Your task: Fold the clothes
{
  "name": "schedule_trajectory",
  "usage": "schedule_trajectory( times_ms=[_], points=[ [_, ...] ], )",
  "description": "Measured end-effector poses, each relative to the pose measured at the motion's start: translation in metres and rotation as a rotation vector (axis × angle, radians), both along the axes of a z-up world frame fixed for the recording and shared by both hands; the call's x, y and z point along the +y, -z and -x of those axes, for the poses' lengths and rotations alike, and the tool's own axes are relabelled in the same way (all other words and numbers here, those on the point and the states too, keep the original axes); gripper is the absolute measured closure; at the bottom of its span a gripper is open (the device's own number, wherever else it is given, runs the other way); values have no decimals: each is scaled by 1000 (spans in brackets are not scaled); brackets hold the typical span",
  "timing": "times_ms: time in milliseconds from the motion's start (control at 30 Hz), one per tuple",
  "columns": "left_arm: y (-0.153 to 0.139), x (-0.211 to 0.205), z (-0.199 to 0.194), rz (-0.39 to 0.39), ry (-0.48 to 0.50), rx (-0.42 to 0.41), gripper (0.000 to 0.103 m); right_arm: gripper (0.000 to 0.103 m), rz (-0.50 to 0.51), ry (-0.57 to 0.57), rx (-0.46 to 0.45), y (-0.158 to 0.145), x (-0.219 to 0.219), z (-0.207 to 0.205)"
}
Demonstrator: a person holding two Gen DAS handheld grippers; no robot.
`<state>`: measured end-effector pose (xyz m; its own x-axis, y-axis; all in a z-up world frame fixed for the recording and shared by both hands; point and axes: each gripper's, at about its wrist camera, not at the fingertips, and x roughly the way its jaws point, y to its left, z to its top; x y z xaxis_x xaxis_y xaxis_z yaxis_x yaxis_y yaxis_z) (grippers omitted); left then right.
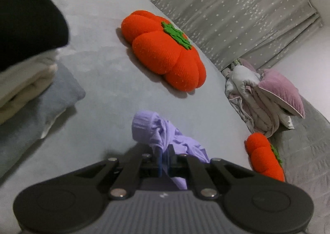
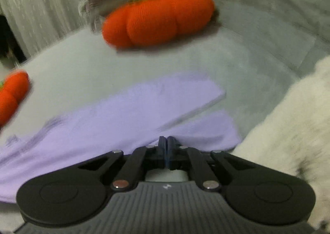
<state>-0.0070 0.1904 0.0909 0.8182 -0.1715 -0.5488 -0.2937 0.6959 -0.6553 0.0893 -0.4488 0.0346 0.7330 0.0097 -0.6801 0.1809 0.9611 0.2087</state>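
A lilac garment [image 1: 165, 131] is bunched up in the left wrist view, and my left gripper [image 1: 164, 155] is shut on a fold of it above the grey bed [image 1: 99, 73]. In the right wrist view the same lilac garment [image 2: 115, 114] lies spread in a long flat band over the bed [image 2: 257, 81]. My right gripper [image 2: 165, 145] has its blue fingers pressed together at the cloth's near edge; no cloth shows between them. That view is blurred by motion.
A stack of folded clothes [image 1: 26, 65], black on cream on pale blue, sits at the left. An orange pumpkin cushion [image 1: 163, 50] lies mid-bed and a second one [image 1: 264, 157] at the right by a heap of bedding [image 1: 264, 98]. Something white and fluffy [image 2: 288, 131] lies at the right.
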Motion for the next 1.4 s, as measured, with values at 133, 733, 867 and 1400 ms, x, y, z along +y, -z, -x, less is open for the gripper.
schedule_trajectory(
  times_ms=[133, 733, 867, 1400],
  points=[
    [3, -3, 13, -58, 27, 24, 99, 101, 18, -26, -48, -38, -6, 39],
    [-27, -18, -53, -264, 156, 43, 39, 58, 8, -54, 25, -21, -25, -22],
    [-10, -43, -131, -292, 243, 108, 39, 58, -156, -1, 98, -10, -35, -83],
    [46, -82, -214, -508, 278, 256, 89, 77, -74, 208, 373, 24, -24, -208]
  ],
)
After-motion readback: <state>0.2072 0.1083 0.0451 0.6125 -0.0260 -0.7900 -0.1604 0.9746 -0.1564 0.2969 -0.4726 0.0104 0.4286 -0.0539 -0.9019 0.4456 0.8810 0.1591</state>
